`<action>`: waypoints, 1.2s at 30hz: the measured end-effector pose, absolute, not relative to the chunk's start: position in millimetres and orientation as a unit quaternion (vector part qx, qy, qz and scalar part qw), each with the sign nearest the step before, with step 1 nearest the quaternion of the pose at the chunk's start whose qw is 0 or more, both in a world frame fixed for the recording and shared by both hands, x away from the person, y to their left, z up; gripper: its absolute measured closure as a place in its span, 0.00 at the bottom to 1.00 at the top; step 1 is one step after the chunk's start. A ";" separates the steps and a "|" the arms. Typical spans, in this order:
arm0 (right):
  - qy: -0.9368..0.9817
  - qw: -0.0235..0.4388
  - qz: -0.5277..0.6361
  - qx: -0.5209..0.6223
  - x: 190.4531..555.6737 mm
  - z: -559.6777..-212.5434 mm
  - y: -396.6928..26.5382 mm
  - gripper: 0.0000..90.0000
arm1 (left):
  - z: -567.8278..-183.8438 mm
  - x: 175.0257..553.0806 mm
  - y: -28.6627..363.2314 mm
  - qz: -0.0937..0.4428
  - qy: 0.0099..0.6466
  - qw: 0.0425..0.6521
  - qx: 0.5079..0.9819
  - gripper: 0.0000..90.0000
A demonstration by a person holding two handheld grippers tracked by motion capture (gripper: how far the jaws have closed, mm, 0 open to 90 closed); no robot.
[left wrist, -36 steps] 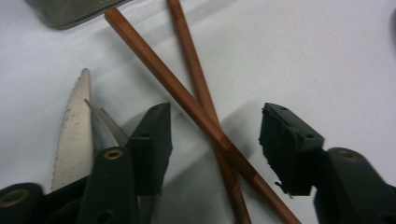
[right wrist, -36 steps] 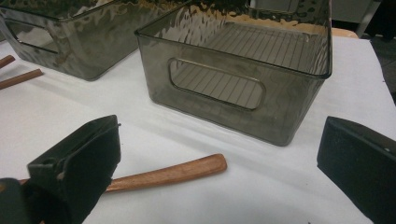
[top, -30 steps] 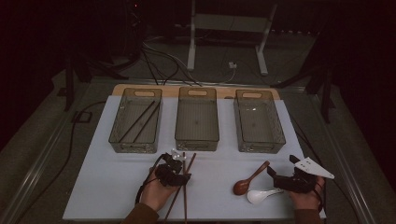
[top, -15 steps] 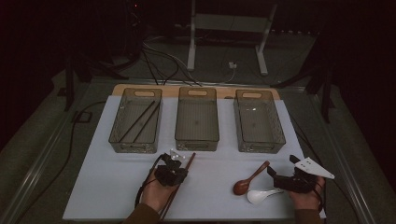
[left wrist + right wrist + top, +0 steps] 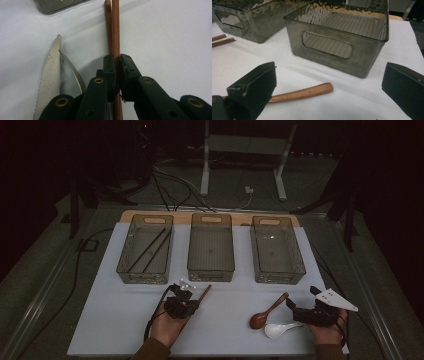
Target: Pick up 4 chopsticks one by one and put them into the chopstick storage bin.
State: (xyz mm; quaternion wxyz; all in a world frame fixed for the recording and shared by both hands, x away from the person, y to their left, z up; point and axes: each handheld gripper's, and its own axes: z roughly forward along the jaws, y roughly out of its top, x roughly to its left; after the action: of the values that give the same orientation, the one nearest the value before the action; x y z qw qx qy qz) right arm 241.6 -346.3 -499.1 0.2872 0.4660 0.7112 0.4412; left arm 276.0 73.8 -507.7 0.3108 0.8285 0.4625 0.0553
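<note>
Chopsticks point(image 5: 115, 27) lie on the white mat just before the middle bin point(image 5: 210, 247), pinched in the left gripper point(image 5: 117, 62), whose jaws have just been closing for a lift; right gripper point(image 5: 329, 82) gapes wide over the wooden spoon point(image 5: 302, 93).

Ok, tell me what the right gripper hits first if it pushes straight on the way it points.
Probably the wooden spoon's handle lying low between the open right gripper jaws; passing over that, the right-hand bin, though depth is unclear.
</note>
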 end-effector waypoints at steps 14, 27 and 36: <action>0.711 0.286 0.441 0.466 241.8 -499.2 -346.2 0.00 | -499.2 275.9 77.6 0.054 0.461 0.316 0.827 0.95; 0.711 0.286 0.441 0.466 241.9 -499.3 -346.1 0.00 | -478.5 280.0 85.5 0.050 0.445 0.337 0.828 0.95; 0.711 0.287 0.441 0.466 241.8 -499.2 -346.3 0.00 | -458.1 284.3 97.3 0.063 0.426 0.354 0.830 0.95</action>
State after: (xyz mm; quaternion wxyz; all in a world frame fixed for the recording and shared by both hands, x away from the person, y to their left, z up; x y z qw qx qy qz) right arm 241.8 -346.3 -499.2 0.2867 0.4661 0.7114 0.4410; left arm 284.3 97.3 -458.1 0.3544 0.8301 0.4258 0.0632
